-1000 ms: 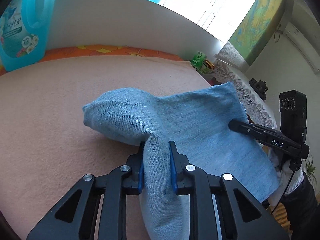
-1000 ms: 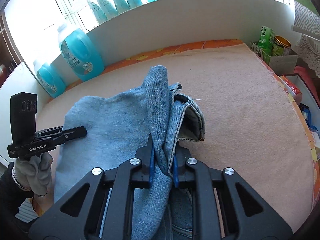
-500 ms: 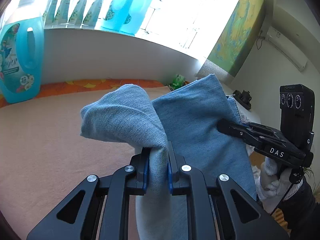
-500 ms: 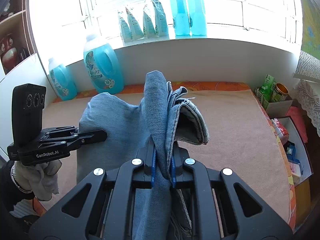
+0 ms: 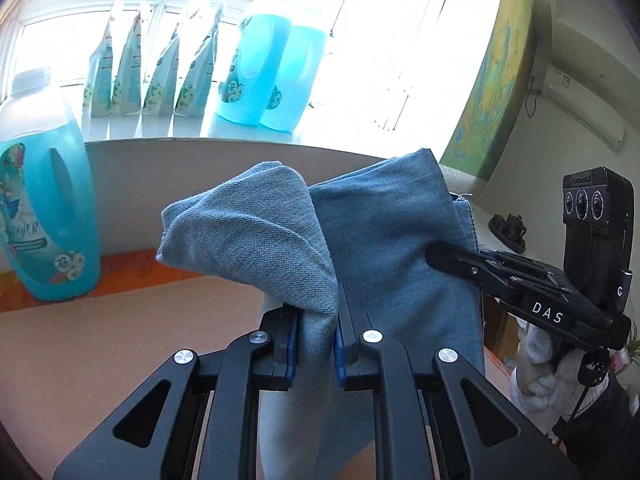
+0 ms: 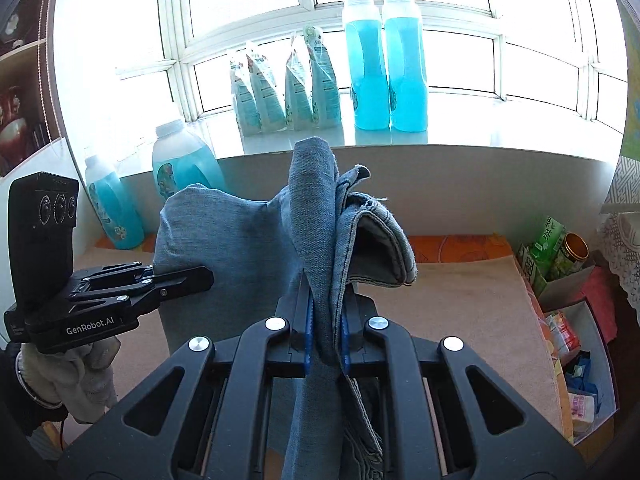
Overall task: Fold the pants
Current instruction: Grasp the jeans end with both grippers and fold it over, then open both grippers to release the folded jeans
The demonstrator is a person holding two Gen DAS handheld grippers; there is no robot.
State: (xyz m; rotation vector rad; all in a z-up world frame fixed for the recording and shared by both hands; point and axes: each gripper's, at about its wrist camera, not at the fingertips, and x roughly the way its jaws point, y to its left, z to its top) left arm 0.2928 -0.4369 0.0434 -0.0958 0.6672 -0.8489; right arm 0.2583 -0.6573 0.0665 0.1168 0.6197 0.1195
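The left hand-held gripper (image 5: 314,340) is clamped on a bunched fold of the pants (image 5: 384,240), which hang lifted above the beige worktop (image 5: 120,340). The right hand-held gripper (image 6: 325,336) pinches the layered hem edge. The denim looks soft, fairly heavy and droopy, so hold it at corners or seams.

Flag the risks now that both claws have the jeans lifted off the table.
1. The left claw pinches only a narrow bunch of the jeans; the hanging weight could pull it free.
2. The right claw clamps several layers near the hem; an inner layer may slip, skewing the fold.
3. A forward swing could reach the detergent bottle at the table's far edge.
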